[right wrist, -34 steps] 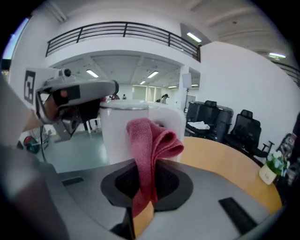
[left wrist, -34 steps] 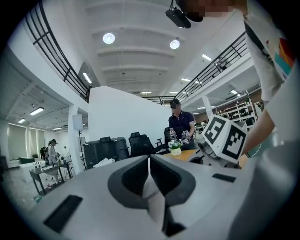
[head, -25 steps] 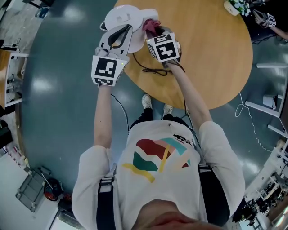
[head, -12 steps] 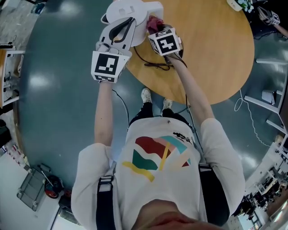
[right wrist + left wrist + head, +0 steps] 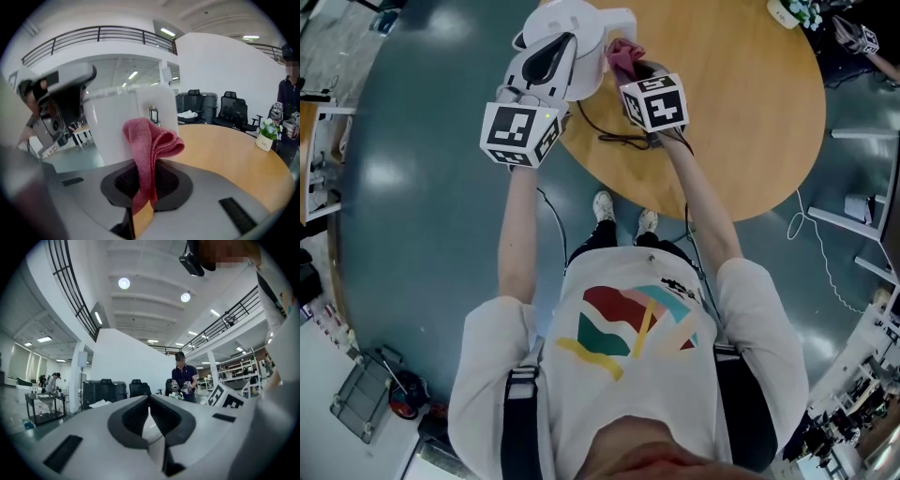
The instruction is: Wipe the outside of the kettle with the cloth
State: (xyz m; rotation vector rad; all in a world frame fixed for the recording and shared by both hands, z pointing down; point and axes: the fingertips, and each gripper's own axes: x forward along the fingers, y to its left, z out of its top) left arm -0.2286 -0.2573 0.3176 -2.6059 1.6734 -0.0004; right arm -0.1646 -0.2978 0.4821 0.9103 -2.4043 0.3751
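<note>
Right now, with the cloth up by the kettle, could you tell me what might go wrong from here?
The kettle stands near the table's edge; a firm wipe from the right gripper could shove it off, and I cannot tell whether the shut left gripper steadies it. The cloth is pinched by a narrow fold and might pull free. The black cord lies close by and could snag.

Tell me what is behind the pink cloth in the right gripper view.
The white kettle stands right behind the cloth, with the wooden table to its right. The patch of kettle wall the cloth covers is hidden, so contact cannot be confirmed.
</note>
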